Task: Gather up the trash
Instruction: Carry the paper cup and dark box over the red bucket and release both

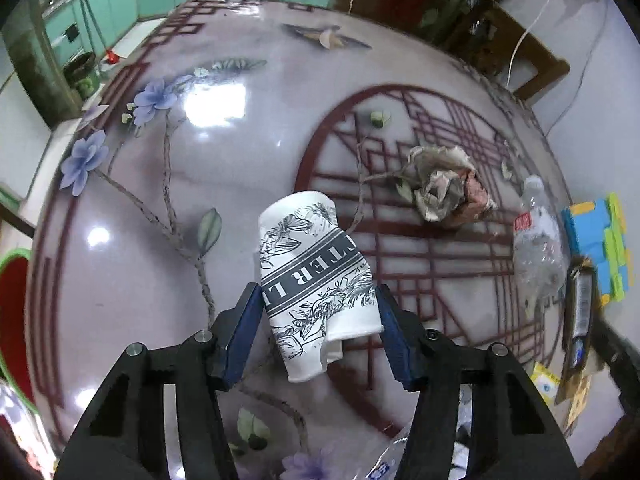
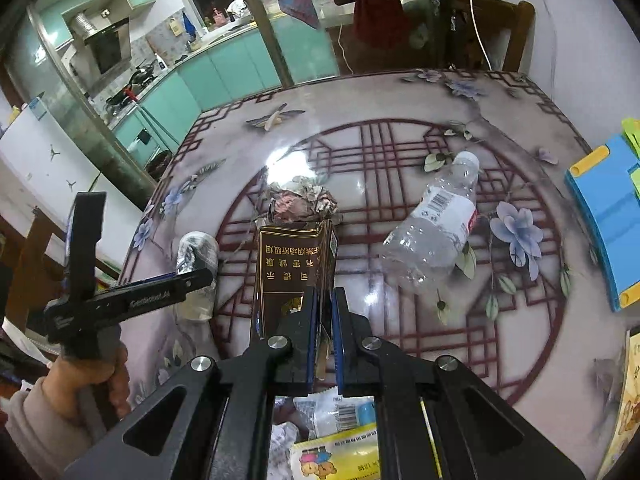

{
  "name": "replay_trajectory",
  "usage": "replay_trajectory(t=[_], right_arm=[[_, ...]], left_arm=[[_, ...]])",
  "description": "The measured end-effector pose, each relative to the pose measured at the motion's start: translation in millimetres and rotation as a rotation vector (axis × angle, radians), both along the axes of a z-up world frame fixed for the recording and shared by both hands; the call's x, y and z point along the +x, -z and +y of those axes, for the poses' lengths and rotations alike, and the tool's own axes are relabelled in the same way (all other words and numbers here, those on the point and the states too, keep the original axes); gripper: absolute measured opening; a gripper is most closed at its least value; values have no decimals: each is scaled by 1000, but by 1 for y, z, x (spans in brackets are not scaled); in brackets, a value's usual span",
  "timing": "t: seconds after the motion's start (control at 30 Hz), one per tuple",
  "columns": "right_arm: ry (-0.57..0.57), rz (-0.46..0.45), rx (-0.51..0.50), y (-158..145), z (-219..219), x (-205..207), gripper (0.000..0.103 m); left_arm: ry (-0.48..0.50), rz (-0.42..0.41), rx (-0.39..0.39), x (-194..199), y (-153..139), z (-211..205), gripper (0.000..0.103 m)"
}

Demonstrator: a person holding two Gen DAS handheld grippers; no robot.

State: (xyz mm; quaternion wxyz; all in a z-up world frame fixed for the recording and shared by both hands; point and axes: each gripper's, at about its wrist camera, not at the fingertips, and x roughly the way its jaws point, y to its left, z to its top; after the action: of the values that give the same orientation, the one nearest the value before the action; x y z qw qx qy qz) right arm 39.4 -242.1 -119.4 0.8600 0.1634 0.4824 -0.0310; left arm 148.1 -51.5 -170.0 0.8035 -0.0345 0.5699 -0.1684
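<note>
The left claw (image 1: 316, 320) has a crushed paper cup (image 1: 312, 272) between its blue pads, one pad on each flank low on the body, so the cup stands out ahead of the fingers and looks clear of the bench (image 1: 160, 208); the jaws sit about half apart because the cup's flattened width fills them. The right claw (image 2: 324, 332) is closed tight on a flattened brown carton (image 2: 292, 268), pinching one thin edge, which is why the jaws are nearly together and the carton sticks up in front of the camera. Both pieces seem lifted for carrying to the heap of wrappers (image 2: 336, 432) seen below the right claw, probably the collecting spot, though its container cannot be made out. Still on the bench are a crumpled paper wad (image 2: 304, 204) near the middle and a clear plastic bottle (image 2: 436, 232) on its side to the right of it, apart from each other. A blue and yellow block (image 2: 604, 220) lies at the right edge; it may not be trash
</note>
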Motion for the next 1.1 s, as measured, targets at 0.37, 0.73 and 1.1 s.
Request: replay_trajectory(t=[0.37,0.73,1.1], right_arm=[[-61,-55,-10,-16,32,-1,5],[-128,-82,-21,-33,86,-4,5],[-221,-92,-35,-38,154,-1,5]], left_arm=[[11,-93,-19,-28,-42,21,53],[-11,-143,-16,-64,-65,71,54],[-135,-142,-12,-81,-63,151,54]])
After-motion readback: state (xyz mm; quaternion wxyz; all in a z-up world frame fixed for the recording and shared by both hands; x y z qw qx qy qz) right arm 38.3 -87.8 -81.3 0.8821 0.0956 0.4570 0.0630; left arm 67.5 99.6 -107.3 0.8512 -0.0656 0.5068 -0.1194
